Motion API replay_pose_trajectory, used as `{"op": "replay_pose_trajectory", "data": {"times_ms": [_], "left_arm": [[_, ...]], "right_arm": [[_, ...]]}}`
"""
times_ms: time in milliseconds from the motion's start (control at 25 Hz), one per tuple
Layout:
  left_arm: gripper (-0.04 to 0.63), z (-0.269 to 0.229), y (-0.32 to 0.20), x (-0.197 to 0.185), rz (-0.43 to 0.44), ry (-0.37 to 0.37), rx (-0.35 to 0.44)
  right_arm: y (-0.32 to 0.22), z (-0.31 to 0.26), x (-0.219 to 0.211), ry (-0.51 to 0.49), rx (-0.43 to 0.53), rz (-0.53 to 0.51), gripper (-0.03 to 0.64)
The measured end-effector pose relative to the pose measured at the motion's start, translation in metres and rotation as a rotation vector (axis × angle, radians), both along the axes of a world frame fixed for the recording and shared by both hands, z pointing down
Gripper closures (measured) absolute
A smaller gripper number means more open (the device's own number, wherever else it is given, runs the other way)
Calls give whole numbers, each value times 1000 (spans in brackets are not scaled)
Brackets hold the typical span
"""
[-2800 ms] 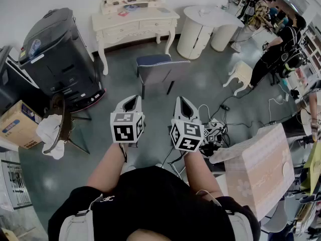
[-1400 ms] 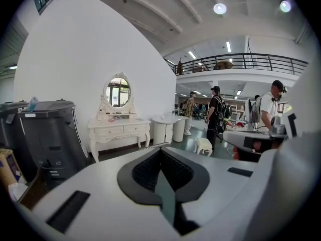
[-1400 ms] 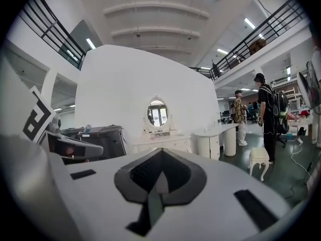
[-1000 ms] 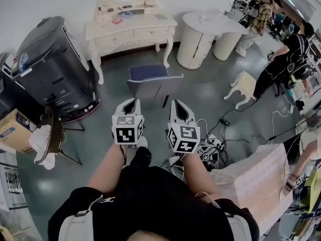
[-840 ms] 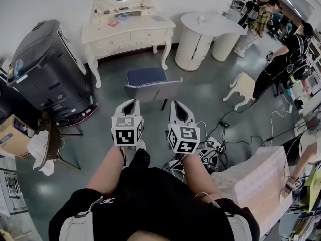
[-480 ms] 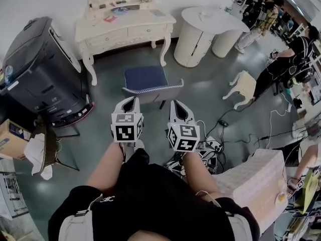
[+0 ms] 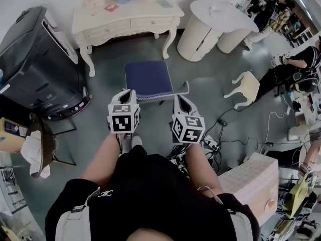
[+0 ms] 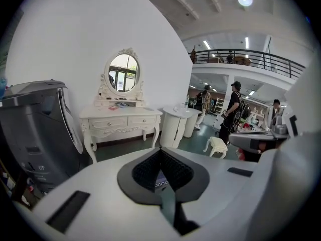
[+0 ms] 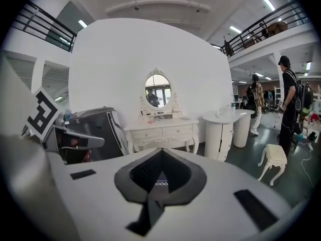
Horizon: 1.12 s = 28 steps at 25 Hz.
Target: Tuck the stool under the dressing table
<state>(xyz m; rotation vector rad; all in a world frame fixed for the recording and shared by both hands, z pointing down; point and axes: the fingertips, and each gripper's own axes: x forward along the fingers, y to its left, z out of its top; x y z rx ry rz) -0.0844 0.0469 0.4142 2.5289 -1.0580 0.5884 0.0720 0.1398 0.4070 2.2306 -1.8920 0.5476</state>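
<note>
In the head view the stool (image 7: pixel 147 77), with a blue seat and a low grey rim with white trim on my side, stands on the floor in front of the cream dressing table (image 7: pixel 125 18), outside its leg space. My left gripper (image 7: pixel 130 92) is shut and empty at the stool's near left corner. The right gripper (image 7: pixel 178 99), also shut and empty, is at the near right end of the rim. Whether either touches the stool I cannot tell. The left gripper (image 8: pixel 161 153) and the right gripper (image 9: pixel 161 152) both point at the dressing table (image 8: pixel 120 122) (image 9: pixel 160 132) in their own views.
A big black machine (image 7: pixel 35 54) stands left of the dressing table, a round white cabinet (image 7: pixel 200 31) to its right. A small white stool (image 7: pixel 245 87), floor cables (image 7: pixel 215 134) and a pink box (image 7: pixel 251 179) are at the right. People stand at the far right.
Both grippers, still shut, have come forward to the stool's near edge. The stool and dressing table now sit closer and lower in the head view.
</note>
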Motion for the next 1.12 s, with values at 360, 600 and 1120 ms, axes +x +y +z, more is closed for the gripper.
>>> {"op": "replay_pose_trajectory", "data": {"times_ms": [360,600,1120], "left_arm": [[589,35,-57,11,57,-75,-60],[589,61,-54,15,114,-148,-115],[589,146,-81,-3,-46,-254,-502]], "right_arm": [[-44,31,36,55,-120,-5,609],[-39,48,58,72,-197,-22,609],[-69,118,121,-39,-481,-159,607]]}}
